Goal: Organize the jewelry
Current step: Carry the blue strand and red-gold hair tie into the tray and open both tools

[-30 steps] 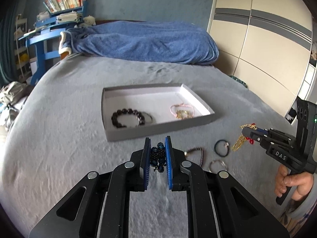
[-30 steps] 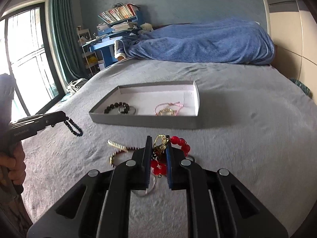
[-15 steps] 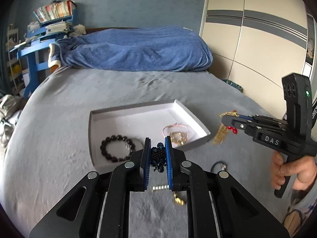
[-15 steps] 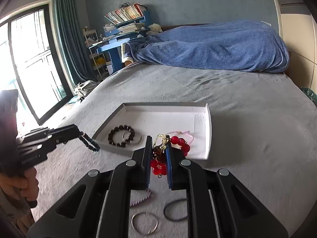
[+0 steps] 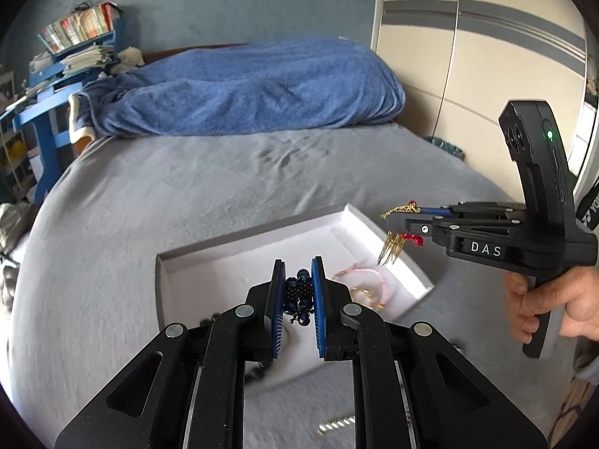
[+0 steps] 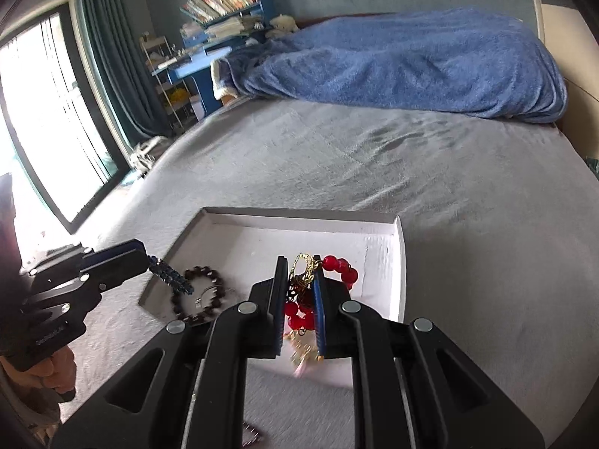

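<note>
A shallow white tray (image 5: pixel 262 239) (image 6: pixel 400 262) lies on the grey bed. My left gripper (image 5: pixel 297 292) is shut on a dark blue beaded bracelet (image 5: pixel 299 293) and holds it above the tray's near part; it also shows in the right wrist view (image 6: pixel 148 260) with the bracelet (image 6: pixel 170 278) hanging. My right gripper (image 6: pixel 301 292) is shut on a red bead and gold chain bracelet (image 6: pixel 338 267), above the tray's right part; it also shows in the left wrist view (image 5: pixel 393 220). In the tray lie a dark bead bracelet (image 6: pixel 202 293) and a pink bracelet (image 5: pixel 359 280).
A blue blanket (image 5: pixel 239 89) is heaped at the head of the bed. A blue desk with books (image 6: pixel 221 18) stands at the far left, a window (image 6: pixel 37 119) to the left, and wardrobe doors (image 5: pixel 468 56) to the right. A small silver piece (image 5: pixel 335 424) lies on the bed near me.
Both grippers rose and moved forward over the tray, each still holding its bracelet. The loose bracelets on the bed have dropped out of view below them.
</note>
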{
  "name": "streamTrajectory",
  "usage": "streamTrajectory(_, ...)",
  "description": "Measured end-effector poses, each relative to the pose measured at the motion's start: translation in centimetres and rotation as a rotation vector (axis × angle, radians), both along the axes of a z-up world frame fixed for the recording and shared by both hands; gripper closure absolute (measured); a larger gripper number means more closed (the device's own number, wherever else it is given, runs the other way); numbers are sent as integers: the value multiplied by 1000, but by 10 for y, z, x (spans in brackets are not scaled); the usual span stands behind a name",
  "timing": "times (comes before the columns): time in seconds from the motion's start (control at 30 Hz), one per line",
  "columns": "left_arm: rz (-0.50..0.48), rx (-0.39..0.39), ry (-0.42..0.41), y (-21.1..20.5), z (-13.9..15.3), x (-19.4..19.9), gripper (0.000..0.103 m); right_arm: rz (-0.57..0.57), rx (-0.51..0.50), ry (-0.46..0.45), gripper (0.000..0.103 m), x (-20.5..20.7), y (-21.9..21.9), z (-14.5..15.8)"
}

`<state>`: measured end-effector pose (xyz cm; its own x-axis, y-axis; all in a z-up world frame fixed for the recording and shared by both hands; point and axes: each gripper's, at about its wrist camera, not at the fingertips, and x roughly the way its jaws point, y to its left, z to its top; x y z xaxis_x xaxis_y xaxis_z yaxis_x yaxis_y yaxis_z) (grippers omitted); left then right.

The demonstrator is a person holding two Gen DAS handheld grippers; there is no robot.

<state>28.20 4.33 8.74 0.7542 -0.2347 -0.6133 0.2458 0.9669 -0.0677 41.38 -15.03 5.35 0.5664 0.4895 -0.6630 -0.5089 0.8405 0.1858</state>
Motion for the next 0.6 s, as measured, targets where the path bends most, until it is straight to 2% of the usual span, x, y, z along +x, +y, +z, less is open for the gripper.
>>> streamTrajectory(0.33, 28, 52, 113, 20, -40, 74, 88, 1, -104, 81, 91, 58, 30, -44)
streamTrajectory(0.6, 96, 27, 266, 41, -83, 117, 88, -31, -165, 192, 91, 86, 46, -77)
